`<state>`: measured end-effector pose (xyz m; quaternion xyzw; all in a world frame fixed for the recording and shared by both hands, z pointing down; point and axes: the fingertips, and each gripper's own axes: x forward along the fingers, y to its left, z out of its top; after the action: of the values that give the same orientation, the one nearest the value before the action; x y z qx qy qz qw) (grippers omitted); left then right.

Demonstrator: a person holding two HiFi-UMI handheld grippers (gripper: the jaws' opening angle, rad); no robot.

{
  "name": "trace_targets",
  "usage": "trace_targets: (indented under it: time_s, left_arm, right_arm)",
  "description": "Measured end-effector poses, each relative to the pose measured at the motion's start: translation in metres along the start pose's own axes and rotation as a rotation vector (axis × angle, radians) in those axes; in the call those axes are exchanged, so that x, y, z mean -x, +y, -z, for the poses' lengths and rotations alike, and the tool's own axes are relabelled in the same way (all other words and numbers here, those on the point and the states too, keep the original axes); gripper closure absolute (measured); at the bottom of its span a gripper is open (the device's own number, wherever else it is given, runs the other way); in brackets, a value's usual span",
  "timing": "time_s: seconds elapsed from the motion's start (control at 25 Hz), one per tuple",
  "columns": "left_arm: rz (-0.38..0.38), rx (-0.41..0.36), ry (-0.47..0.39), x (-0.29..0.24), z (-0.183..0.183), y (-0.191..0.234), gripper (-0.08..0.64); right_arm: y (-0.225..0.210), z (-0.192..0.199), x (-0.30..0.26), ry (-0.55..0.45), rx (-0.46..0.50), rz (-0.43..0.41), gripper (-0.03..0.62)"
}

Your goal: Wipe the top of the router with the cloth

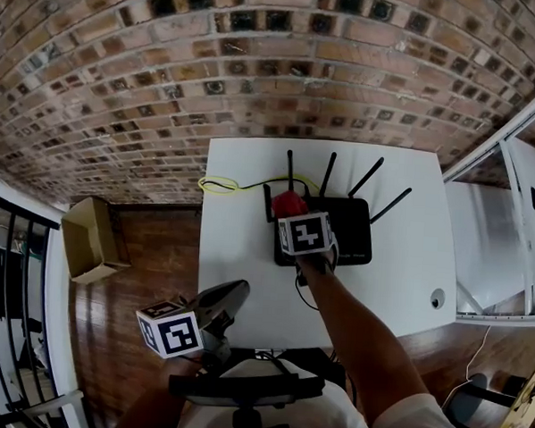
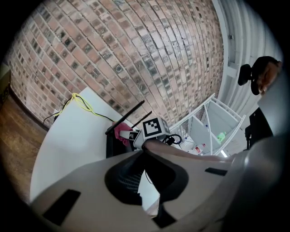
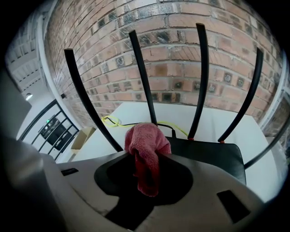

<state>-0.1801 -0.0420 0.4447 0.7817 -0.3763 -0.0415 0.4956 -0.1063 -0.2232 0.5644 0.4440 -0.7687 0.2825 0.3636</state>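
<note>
From the head view, a white table point(image 1: 242, 189) stands on a wood floor point(image 1: 149, 247) against a brick wall point(image 1: 257, 65). The black router point(image 1: 352, 224) lies beneath our right gripper point(image 1: 294, 215), its long side along the wall, and our forearm point(image 1: 351, 320) is stretched forward. In the left gripper view, our left gripper point(image 2: 141, 181) has its jaws together with nothing between them. In the right gripper view, the jaws pinch the pink cloth point(image 3: 146, 149), and the router lies just beyond them.

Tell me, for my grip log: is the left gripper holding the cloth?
No, the red cloth is pinched in the right gripper, while the left gripper has nothing between its jaws.
</note>
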Motion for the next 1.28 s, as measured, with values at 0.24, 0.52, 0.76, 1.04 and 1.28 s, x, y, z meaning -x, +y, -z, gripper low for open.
trace_targets:
  time_s: [0.24, 0.52, 0.76, 1.04, 1.28]
  left_arm:
    - [-0.028, 0.006, -0.042, -0.006, 0.001, -0.003, 0.551]
    - [-0.057, 0.012, -0.095, -0.013, 0.005, -0.014, 0.551]
    - [-0.082, 0.015, -0.145, -0.016, 0.006, -0.023, 0.551]
    - [-0.077, 0.005, -0.151, -0.016, 0.009, -0.029, 0.551]
    - [-0.060, -0.018, -0.132, -0.007, 0.006, -0.034, 0.551]
  right_arm:
    - [0.010, 0.000, -0.004, 0.006, -0.011, -0.083, 0.462]
    - [0.012, -0.012, 0.017, -0.109, -0.141, -0.312, 0.462]
    - [0.008, -0.028, 0.063, -0.247, -0.028, -0.387, 0.462]
    - [0.013, -0.052, 0.110, -0.392, -0.006, -0.442, 0.462]
    - [0.023, -0.079, 0.136, -0.478, -0.123, -0.489, 0.462]
